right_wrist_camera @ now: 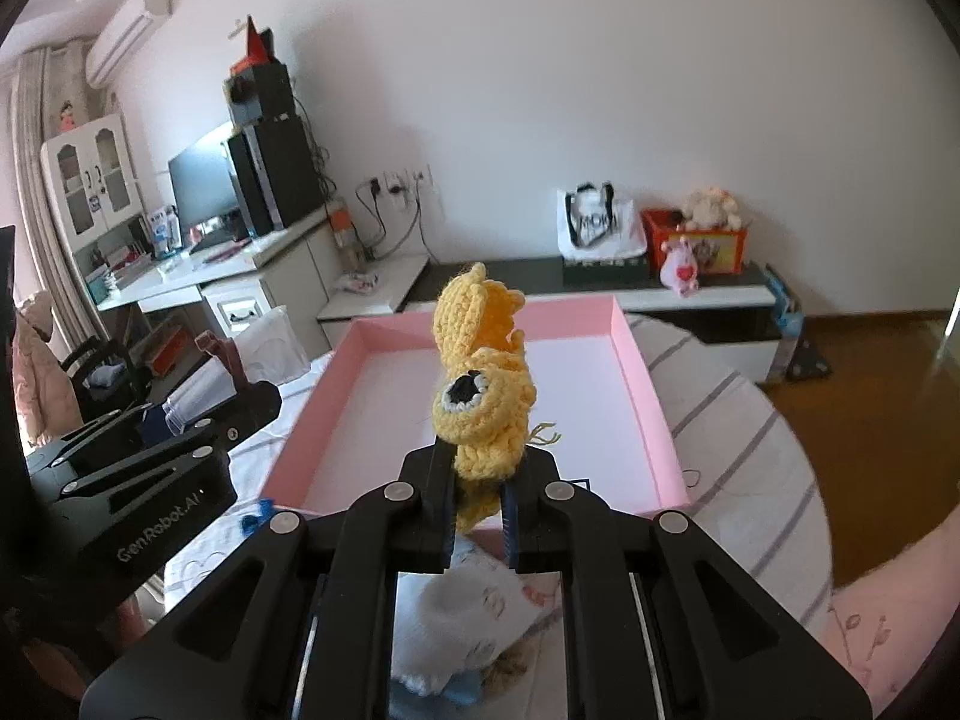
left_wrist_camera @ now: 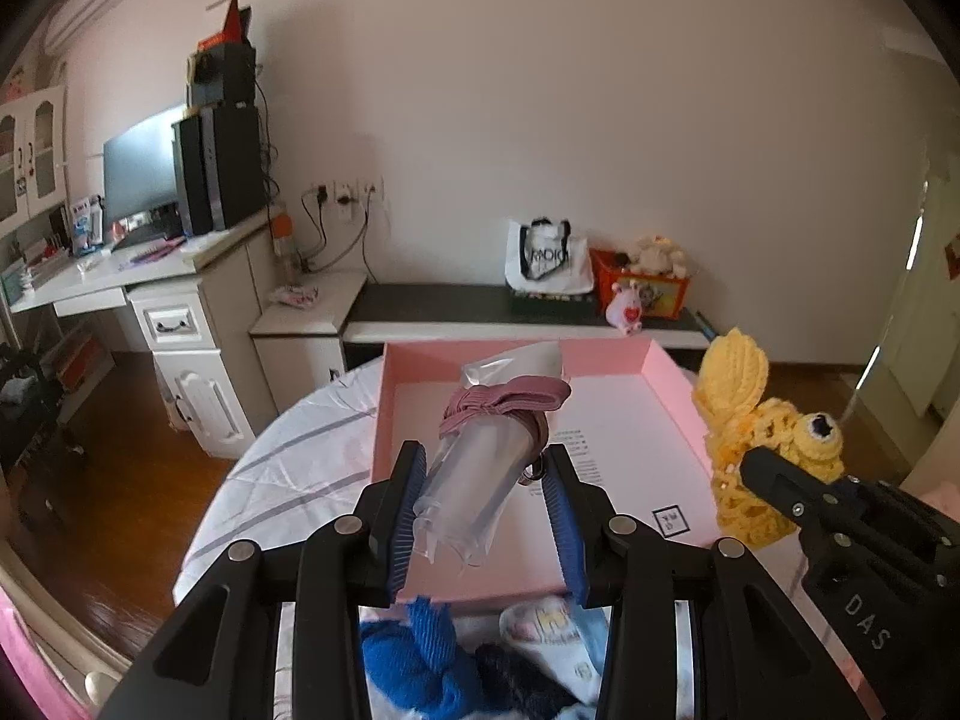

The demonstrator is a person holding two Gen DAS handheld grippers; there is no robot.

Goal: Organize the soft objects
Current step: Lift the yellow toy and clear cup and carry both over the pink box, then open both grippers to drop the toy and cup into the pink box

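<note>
Now we carry two soft things over the pink box (left_wrist_camera: 660,372).
Our left tongs (left_wrist_camera: 486,510) clamp a clear pouch (left_wrist_camera: 474,480) tied with a pink band; our right tongs (right_wrist_camera: 474,492), labelled "DAS", pinch the yellow crochet toy (right_wrist_camera: 486,396). The left tool reads "GenRobot.AI".
</note>
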